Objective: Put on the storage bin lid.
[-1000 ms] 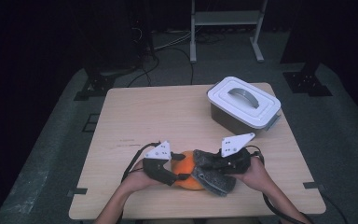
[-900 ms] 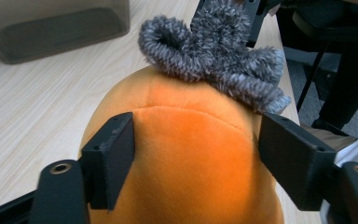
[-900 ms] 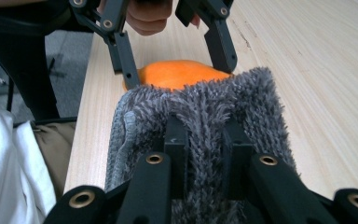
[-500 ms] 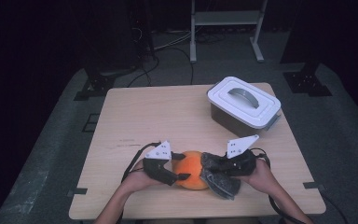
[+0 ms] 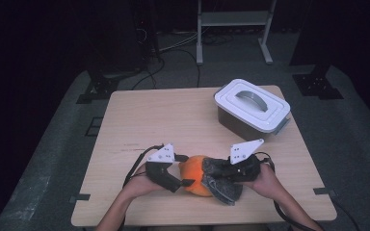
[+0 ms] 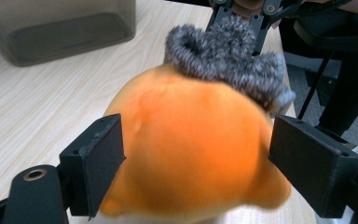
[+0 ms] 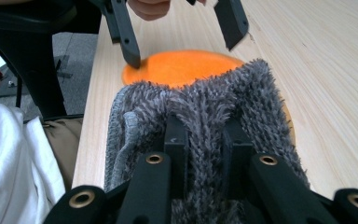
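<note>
The orange plush toy sits near the table's front edge, well short of the lidded grey box, with a fuzzy grey sock draped on it. The left gripper has just been opening, its jaws now straddling the toy (pads barely off it), while the right gripper is clamped tight on the sock.

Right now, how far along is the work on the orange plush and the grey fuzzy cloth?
Done: the right gripper is clamped on the grey cloth, which overlaps the orange plush. In hand: the left gripper straddles the plush, its fingers having just been opening. Left: the lidded bin stands closed and untouched.
</note>
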`<state>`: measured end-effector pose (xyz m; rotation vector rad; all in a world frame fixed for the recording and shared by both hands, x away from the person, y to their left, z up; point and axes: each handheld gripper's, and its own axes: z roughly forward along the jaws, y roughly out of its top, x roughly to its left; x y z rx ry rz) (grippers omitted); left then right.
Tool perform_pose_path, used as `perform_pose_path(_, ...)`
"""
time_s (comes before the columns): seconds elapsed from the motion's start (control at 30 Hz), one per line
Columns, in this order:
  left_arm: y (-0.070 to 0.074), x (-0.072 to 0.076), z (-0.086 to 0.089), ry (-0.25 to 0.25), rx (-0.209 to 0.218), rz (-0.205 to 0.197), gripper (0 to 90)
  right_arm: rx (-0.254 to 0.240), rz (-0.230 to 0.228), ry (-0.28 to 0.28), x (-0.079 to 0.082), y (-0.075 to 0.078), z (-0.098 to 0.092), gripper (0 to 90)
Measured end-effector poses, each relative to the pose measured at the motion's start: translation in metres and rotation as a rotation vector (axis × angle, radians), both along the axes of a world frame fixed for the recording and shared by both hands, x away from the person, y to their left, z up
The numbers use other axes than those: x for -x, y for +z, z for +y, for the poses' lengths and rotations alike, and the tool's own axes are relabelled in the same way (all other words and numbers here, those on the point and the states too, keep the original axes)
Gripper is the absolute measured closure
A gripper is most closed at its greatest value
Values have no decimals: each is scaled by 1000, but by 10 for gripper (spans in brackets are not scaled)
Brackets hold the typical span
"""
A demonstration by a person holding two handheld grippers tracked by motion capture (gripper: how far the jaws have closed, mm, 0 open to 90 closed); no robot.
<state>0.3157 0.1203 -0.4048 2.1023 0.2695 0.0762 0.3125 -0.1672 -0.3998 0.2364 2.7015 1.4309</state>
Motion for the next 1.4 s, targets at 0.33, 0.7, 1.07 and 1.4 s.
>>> perform_pose_path(0.33, -1, 3, -11, -24, -7, -12, 282, 44, -48, 10, 3, 21, 3, 753)
perform_pose_path(0.7, -5, 1, -8, -3, -29, 13, 235, 96, -34, 42, -3, 17, 16, 753)
perform_pose_path(1.07, -4, 5, -15, -31, -40, -27, 261, 89, -74, 86, 6, 33, 29, 748)
perform_pose_path(1.4, -7, 4, -10, -38, -47, -25, 261, 86, -20, 37, -15, 26, 17, 747)
